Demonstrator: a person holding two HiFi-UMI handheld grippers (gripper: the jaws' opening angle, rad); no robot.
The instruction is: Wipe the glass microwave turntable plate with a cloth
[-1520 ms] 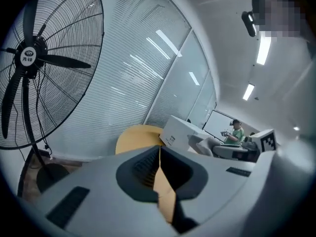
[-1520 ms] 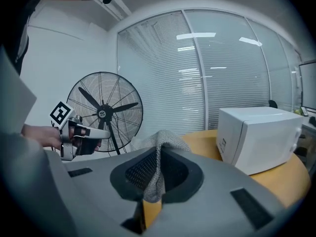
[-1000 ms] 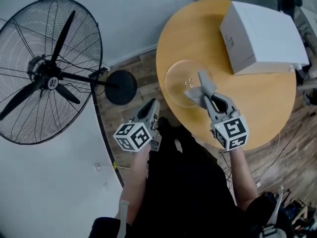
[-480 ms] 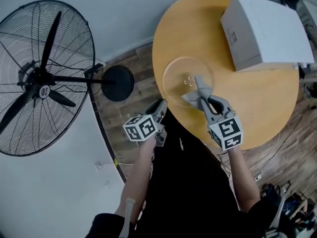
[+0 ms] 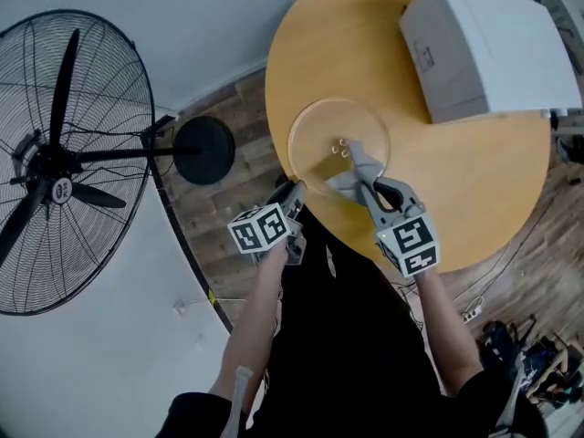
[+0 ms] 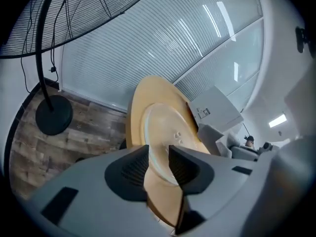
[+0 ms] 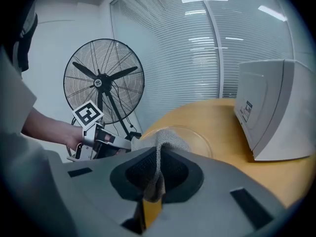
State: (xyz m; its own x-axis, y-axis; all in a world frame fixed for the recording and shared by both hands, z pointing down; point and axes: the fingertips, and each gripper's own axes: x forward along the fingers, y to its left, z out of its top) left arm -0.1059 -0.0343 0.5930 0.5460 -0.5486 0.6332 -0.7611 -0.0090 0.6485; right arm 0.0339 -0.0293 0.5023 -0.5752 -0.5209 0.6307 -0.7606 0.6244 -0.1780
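The clear glass turntable plate lies flat on the round wooden table, near its left front edge. My right gripper hangs over the plate's near part, shut on a grey cloth. In the right gripper view the cloth stands pinched between the pads, with the plate beyond. My left gripper is at the table's edge just off the plate's near-left rim. Its jaws have just been opening and stand open, with nothing between them. The plate shows through the gap.
A white microwave sits at the table's far right, also in the left gripper view and the right gripper view. A large pedestal fan with a round black base stands on the wood floor at left.
Both grippers have sunk toward the table. The left gripper has come in to the table's edge beside the plate. The right gripper still holds the cloth over the plate.
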